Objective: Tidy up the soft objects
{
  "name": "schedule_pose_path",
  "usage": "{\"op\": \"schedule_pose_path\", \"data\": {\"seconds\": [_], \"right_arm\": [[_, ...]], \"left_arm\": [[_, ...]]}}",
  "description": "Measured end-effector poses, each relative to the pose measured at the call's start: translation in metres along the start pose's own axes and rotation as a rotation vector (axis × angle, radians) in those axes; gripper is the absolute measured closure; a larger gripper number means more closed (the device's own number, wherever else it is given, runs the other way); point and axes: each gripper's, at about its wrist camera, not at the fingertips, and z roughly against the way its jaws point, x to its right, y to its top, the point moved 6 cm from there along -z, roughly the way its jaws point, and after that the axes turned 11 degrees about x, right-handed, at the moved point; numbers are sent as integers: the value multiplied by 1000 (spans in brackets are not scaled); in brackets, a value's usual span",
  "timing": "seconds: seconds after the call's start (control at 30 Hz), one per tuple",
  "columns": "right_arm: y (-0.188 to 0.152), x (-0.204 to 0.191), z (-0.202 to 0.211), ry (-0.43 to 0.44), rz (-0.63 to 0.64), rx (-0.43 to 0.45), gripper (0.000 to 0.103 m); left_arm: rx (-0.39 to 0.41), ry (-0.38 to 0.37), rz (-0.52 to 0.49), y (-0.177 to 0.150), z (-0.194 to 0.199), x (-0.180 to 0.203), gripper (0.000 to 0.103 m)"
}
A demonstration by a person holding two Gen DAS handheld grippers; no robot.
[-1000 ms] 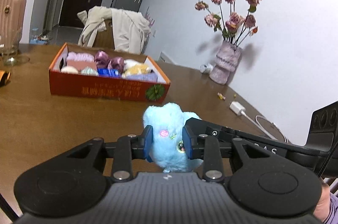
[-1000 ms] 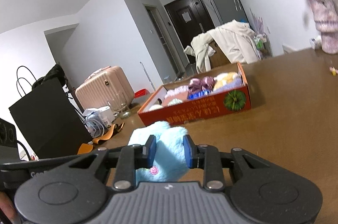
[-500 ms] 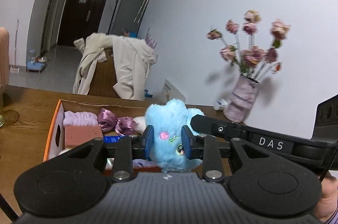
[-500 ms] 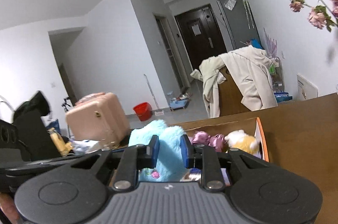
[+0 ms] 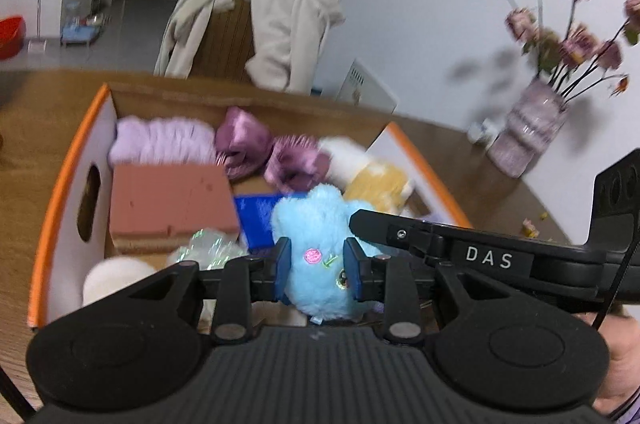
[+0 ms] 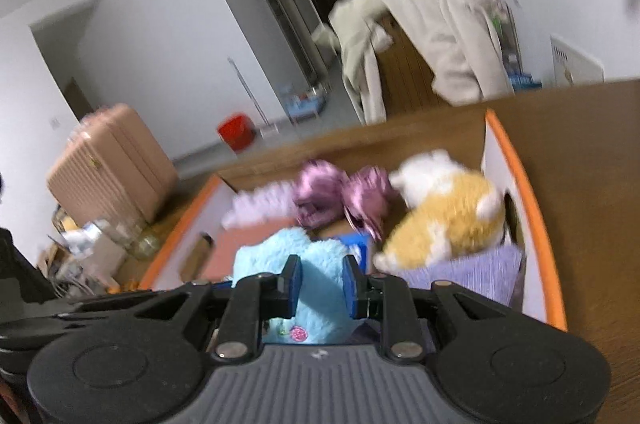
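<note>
blue plush (image 5: 316,244): soft, light, squashes under grip (my read); pinched mid-body from both sides, over the orange box (image 5: 48,207).
left gripper (image 5: 316,264): clamped on it.
right gripper (image 6: 320,280): clamped on it too.
risk: fur slips; hold the body, not the fluff.

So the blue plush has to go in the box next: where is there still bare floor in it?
Little shows. One bare cardboard patch lies between the pink block, the purple bows and the blue pad. The box's other corners are crowded: lilac fluff, orange-and-white plush, lilac cloth. Both tools grip the blue plush.
</note>
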Motion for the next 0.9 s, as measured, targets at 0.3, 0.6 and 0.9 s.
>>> {"op": "schedule_pose_path", "data": {"seconds": [0.3,0.6,0.9], "right_arm": [[-17,10,-27,-47,-6,-88,79],[15,-2,21,-76,53,-19,78],[42,-11,115,-152,192,116,59]], "left_arm": [[-49,2,44,-8,-20,-12,66],[33,67,-50,19,36,-1,61],[200,228,-149,37,127,-10,46]]}}
